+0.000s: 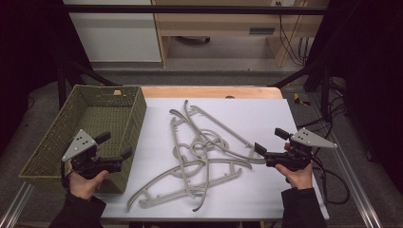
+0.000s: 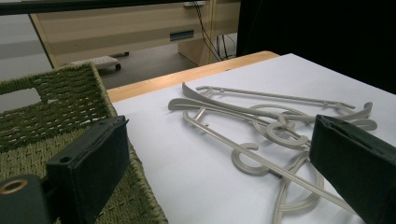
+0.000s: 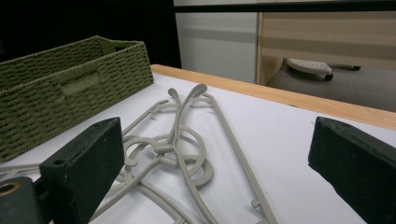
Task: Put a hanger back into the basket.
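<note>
A tangle of grey plastic hangers (image 1: pixel 202 152) lay mid-tabletop on the white sheet (image 1: pixel 266 118), hooks looped thru each other near the centre. The left gripper (image 1: pixel 114 146) hung over the near right corner of the green woven basket (image 1: pixel 57 137), fingers spread wide, nothing held. The right gripper (image 1: pixel 271 141) sat at the pile's right edge, fingers also wide and empty, close to one hanger's arm tip.

My guess: these were light, stiff, thin and a bit slick, so a pinch across a flat arm or the shoulder bar would hold better than the round hook. Prob not fragile, tho the thin clips could snap if yanked.

The main snag was the interlocked hooks; lifting one would likely drag its neighbours along. The topmost hanger, or the one farthest back w/ its long bar lying free, looked easiest. The basket stood just left of the pile, touching the sheet's edge, inside bare as far as I could see.
</note>
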Demonstrator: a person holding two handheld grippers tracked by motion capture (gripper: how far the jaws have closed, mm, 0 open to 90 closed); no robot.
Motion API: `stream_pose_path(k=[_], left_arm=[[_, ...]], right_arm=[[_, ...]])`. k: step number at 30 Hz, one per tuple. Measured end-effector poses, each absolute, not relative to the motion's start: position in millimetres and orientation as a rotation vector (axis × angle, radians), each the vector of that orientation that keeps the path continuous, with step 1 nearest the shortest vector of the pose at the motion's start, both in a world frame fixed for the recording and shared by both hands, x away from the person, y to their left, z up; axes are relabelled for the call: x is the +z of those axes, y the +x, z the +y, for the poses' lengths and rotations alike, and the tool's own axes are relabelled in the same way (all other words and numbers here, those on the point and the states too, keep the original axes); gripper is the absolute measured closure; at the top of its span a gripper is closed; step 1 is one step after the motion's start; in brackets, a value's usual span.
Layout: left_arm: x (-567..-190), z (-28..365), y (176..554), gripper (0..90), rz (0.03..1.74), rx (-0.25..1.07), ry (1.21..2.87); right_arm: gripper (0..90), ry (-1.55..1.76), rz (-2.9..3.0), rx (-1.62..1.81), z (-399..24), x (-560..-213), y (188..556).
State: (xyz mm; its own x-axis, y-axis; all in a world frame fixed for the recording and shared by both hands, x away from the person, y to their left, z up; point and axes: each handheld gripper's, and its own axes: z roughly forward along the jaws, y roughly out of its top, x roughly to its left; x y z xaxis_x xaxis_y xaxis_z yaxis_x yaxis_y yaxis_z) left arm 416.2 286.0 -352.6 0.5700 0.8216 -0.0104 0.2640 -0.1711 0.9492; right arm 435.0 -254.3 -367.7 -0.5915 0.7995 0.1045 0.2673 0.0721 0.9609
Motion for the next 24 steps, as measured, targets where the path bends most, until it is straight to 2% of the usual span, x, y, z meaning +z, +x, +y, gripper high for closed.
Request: stream_pose_path(k=[11,24], left_arm=[[-353,286,416,4.4,0.904,0.645,1.724],[-353,284,417,4.4,0.905,0.652,1.729]], right_arm=[[5.1,1.052,1.93,1.501,-246,-370,440],[11.7,1.097,2.128,1.314,-217,-384,469]])
